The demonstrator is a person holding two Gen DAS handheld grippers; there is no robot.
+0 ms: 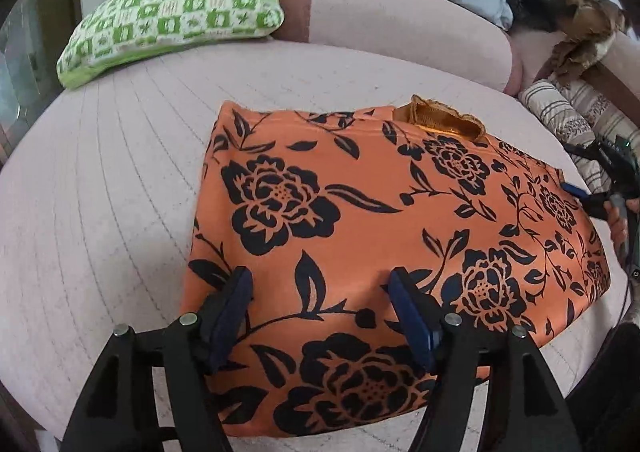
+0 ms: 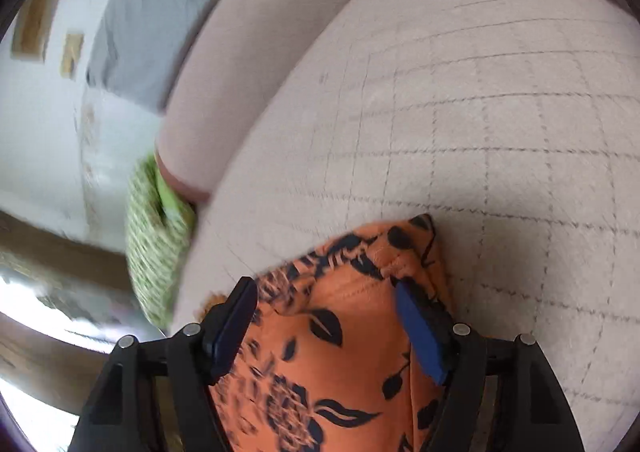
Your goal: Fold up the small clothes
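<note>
An orange garment with a black flower print (image 1: pixel 360 219) lies folded flat on the pinkish quilted cushion (image 1: pixel 100 191). A plain orange hem (image 1: pixel 440 119) sticks up at its far edge. My left gripper (image 1: pixel 320 280) hovers over the near part of the garment, jaws wide apart and pressing on nothing. In the right wrist view, my right gripper (image 2: pixel 323 288) stands open over a corner of the same garment (image 2: pixel 348 332), and the cloth lies loose between its blue pads (image 2: pixel 420 332). The right gripper's blue tip (image 1: pixel 576 191) also shows at the garment's right edge in the left wrist view.
A green and white patterned pillow (image 1: pixel 172 15) lies at the back left. A pink backrest cushion (image 1: pixel 400 23) runs behind the garment. Striped folded cloth (image 1: pixel 568 115) and a brown furry thing (image 1: pixel 580 19) sit at the back right. A hand (image 1: pixel 620 219) shows at the right edge.
</note>
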